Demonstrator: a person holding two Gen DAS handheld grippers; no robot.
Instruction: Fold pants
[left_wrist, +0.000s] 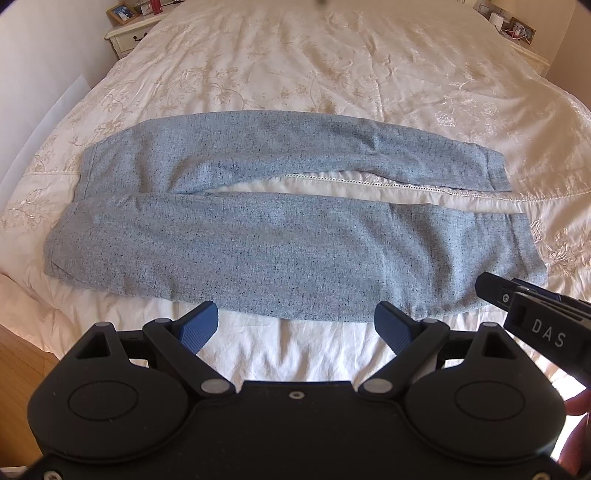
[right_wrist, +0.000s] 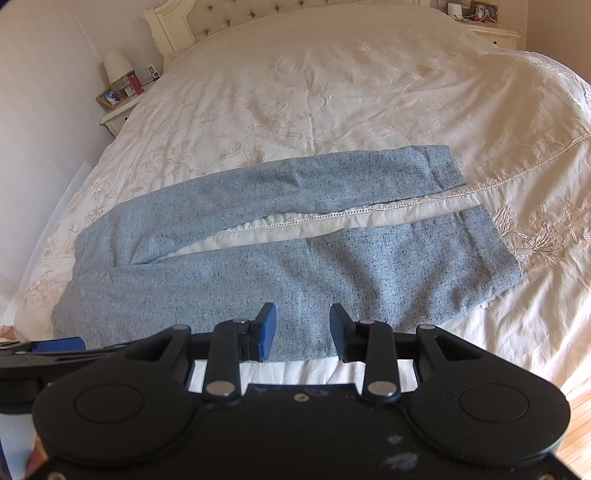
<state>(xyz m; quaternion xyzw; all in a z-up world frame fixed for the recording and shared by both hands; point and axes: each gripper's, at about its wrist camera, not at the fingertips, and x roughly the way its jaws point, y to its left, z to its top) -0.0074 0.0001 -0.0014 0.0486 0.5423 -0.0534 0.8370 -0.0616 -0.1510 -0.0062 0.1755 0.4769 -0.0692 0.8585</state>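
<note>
Looking down both wrist cameras, I see the grey pants (left_wrist: 258, 206) lying flat and unfolded across the bed (left_wrist: 295, 66), waistband to my left, the two legs running right with a strip of cream bedspread showing between them.

My left gripper (left_wrist: 295, 326) hovers low over the near edge of the bed, jaws spread wide and holding nothing — its blue pads (left_wrist: 199, 328) sit just short of the hem of the near leg. My right gripper (right_wrist: 303, 332) hangs over that same near leg, jaws parted more narrowly, also empty; whether the tips touch the cloth I cannot tell.

In the left view only a black corner of the right gripper shows, cut off at the frame edge. The nightstand (right_wrist: 118, 110) with its lamp (right_wrist: 117, 66) is small and blurred.
</note>
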